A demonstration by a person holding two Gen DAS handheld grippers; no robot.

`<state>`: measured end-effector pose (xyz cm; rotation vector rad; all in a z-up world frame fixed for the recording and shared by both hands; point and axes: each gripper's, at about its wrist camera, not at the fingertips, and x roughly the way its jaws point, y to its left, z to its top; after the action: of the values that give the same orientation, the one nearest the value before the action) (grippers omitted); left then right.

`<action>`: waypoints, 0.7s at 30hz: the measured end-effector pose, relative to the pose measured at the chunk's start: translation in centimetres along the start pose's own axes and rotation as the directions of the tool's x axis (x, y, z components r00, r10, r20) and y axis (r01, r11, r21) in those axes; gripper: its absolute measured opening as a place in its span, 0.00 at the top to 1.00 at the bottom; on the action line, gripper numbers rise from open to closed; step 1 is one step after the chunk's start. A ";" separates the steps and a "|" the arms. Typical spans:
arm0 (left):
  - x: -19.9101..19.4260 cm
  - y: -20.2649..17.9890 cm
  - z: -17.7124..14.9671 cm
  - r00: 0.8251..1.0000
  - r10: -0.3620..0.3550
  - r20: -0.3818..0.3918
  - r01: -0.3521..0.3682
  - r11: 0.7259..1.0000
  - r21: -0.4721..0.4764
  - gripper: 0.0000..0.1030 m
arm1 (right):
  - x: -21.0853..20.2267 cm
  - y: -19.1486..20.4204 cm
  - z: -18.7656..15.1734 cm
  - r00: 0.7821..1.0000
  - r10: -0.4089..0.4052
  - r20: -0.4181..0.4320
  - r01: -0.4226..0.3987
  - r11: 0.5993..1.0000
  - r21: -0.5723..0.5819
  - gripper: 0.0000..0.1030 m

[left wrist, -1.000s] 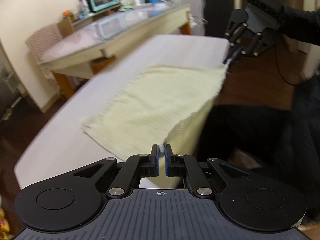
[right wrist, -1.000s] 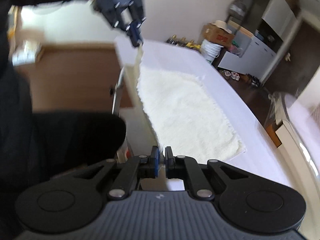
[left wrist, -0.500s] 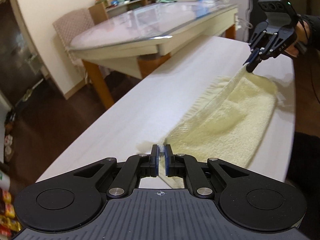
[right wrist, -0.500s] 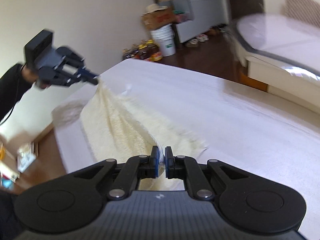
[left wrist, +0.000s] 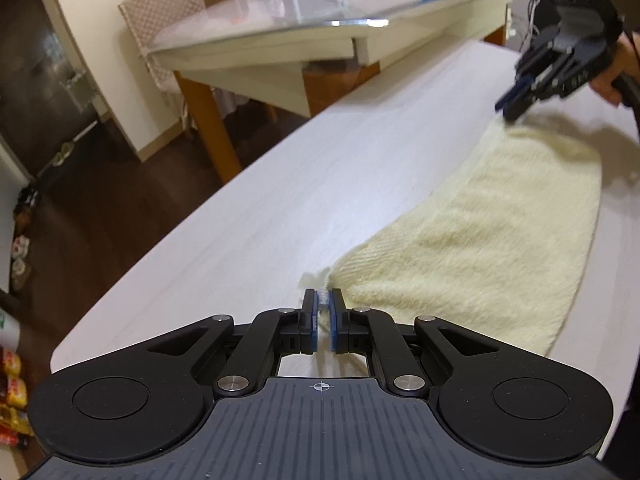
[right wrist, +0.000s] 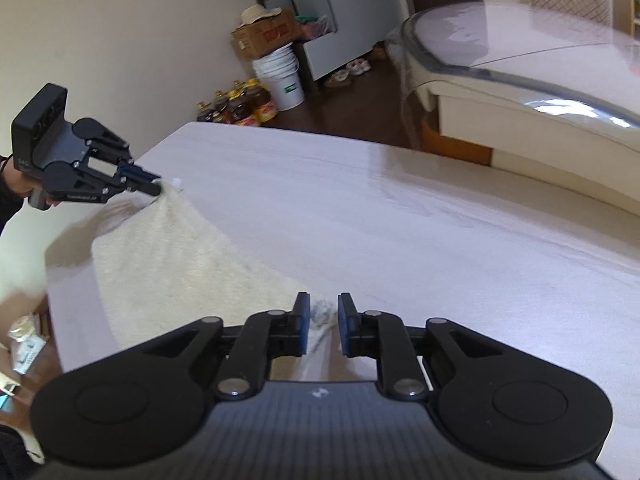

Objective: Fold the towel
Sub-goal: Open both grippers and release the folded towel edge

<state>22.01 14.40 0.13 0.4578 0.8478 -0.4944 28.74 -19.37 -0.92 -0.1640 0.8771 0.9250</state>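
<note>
On the pale wood-grain table (left wrist: 280, 208) lies the towel (left wrist: 492, 248), a cream terry cloth folded over on itself, running along the table's near edge between the two grippers.

At one end, the left gripper (left wrist: 323, 300) sits low over the tabletop with a narrow gap between its blue pads. A bit of towel corner shows in that gap, and a frayed tuft pokes out just ahead of the tips. In the right wrist view the left gripper (right wrist: 154, 184) pinches the raised corner, and the towel (right wrist: 172, 264) slopes up from the table to meet it.

At the other end, the right gripper (right wrist: 323, 312) has its jaws plainly apart. The towel corner lies slack between the pads, touching neither that I can see. In the left wrist view the right gripper (left wrist: 510, 110) is blurred, its tips just above the far towel corner, with its shadow on the cloth.

Beyond the work table stands a glass-topped table (left wrist: 320, 28) with a padded chair (left wrist: 160, 12) behind it. A white bucket (right wrist: 282, 80), a cardboard box (right wrist: 266, 34) and some bottles (right wrist: 236, 106) sit on the floor by the wall.
</note>
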 end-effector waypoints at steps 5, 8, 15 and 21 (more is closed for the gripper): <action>0.2 1.0 -0.7 0.999 0.031 0.021 -0.030 0.998 -0.063 0.75 | -1.6 -0.1 -0.8 0.998 -0.029 0.064 0.028 1.000 0.015 0.78; 0.0 2.3 -1.3 0.999 0.028 0.035 -0.023 0.991 -0.129 0.54 | -2.6 0.9 -1.1 0.994 -0.022 0.104 0.022 1.000 0.007 0.74; -2.4 4.3 -3.5 0.994 0.105 0.034 -0.095 0.970 -0.222 0.33 | -4.4 10.9 -1.9 0.986 0.061 0.153 -0.035 0.986 -0.166 0.69; -4.8 4.2 -5.3 0.988 0.151 0.043 -0.136 0.960 -0.246 0.21 | -0.4 21.9 -2.6 0.994 0.042 0.104 0.009 0.892 -0.453 0.68</action>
<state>18.56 21.81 1.65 0.2749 0.7971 -0.2648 10.60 -7.40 2.67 -0.5040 0.5469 1.1349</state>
